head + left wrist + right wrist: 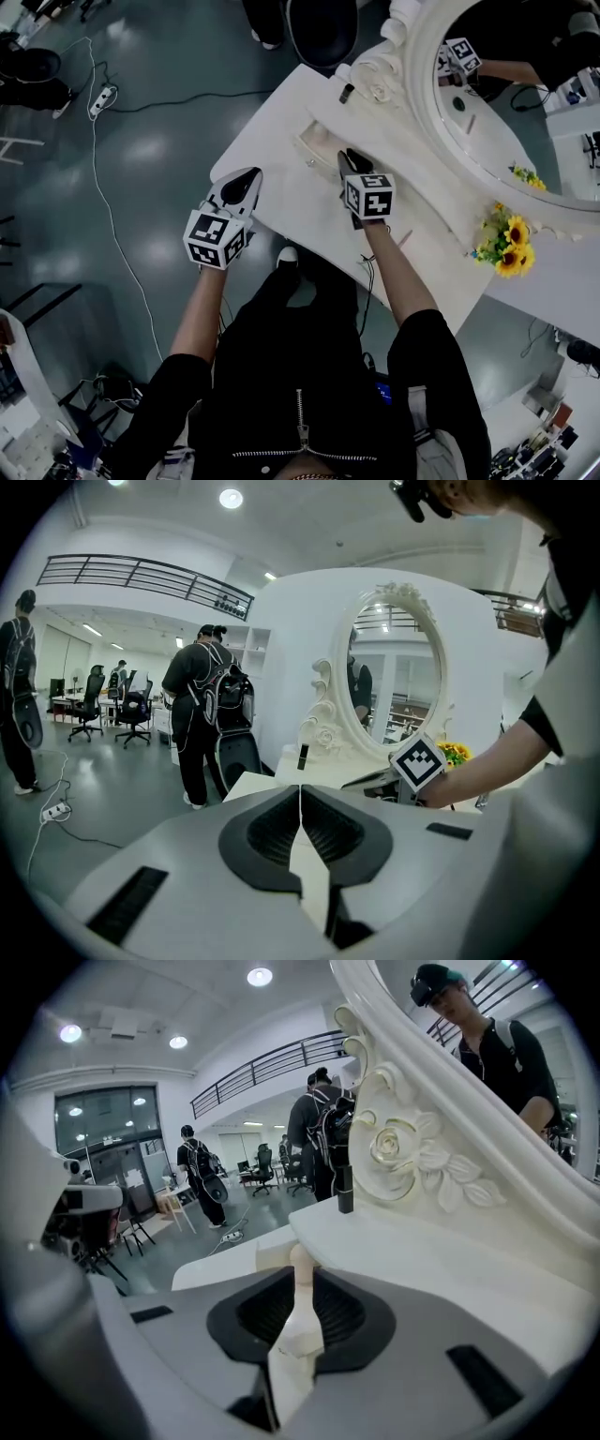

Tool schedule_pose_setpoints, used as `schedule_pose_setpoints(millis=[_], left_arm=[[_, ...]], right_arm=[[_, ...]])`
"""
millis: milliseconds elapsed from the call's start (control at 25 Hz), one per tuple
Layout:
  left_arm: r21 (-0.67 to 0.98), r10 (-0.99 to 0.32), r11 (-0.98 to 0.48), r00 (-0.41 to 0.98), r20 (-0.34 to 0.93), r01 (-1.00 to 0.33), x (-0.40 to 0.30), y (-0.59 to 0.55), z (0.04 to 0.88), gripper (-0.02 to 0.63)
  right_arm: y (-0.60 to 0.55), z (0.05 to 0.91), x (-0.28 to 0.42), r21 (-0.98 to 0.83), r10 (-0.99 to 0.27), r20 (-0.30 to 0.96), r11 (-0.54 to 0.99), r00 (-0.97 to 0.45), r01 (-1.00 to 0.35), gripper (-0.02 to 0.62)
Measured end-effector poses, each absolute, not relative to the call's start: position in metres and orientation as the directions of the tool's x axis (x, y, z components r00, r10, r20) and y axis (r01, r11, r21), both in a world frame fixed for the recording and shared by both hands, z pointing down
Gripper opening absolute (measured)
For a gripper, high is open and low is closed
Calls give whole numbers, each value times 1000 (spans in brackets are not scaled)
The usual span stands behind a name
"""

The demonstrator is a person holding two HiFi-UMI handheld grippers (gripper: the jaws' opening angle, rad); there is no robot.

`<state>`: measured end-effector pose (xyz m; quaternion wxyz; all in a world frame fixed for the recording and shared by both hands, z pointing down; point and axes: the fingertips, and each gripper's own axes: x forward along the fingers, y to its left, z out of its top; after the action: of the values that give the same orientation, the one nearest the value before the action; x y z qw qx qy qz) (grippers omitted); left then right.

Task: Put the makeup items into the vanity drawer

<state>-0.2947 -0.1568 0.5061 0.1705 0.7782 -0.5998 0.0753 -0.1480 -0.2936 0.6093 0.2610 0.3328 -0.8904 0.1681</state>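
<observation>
R tool (pixel 349 159) is gripping a small cream bottle (pixel 300 1264) mid-bench, near the mirror (pixel 506 112) base; L tool (pixel 300 795) is hovering closed & empty at bench's (pixel 281 192) front-left corner.

Yellow sunflowers (pixel 509 246) sit near the oval mirror (pixel 497 122); a power strip (pixel 102 99) lies on the floor (pixel 169 169).

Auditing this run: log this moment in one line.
left gripper: shut, empty | right gripper: shut on cream makeup item | place: over vanity top

The mirror (pixel 511 89) runs off the edge, and the pale item (pixel 298 1302) is unidentifiable.
</observation>
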Motion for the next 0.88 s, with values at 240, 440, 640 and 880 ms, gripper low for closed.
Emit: schedule_pose_setpoints(millis=[240,440,640,880], left_arm=[[163,-901,-269,308,305,-949,-279,-166,493,23],[155,-883,-342,373,284,-927,-254,-175,481,23],[141,-853,-434,456,256,-890,-217,-190,467,23],[130,-794,-551,566,222,-824,-162,-205,455,23]], right_arm=[[-287,566,-131,-101,-577,474,715,-665,-692,8],[-277,533,-103,-83,-640,410,683,-650,-726,6],[-265,504,-61,-68,-711,362,625,-603,-778,6],[-248,491,10,-56,-800,341,507,-494,-860,6]])
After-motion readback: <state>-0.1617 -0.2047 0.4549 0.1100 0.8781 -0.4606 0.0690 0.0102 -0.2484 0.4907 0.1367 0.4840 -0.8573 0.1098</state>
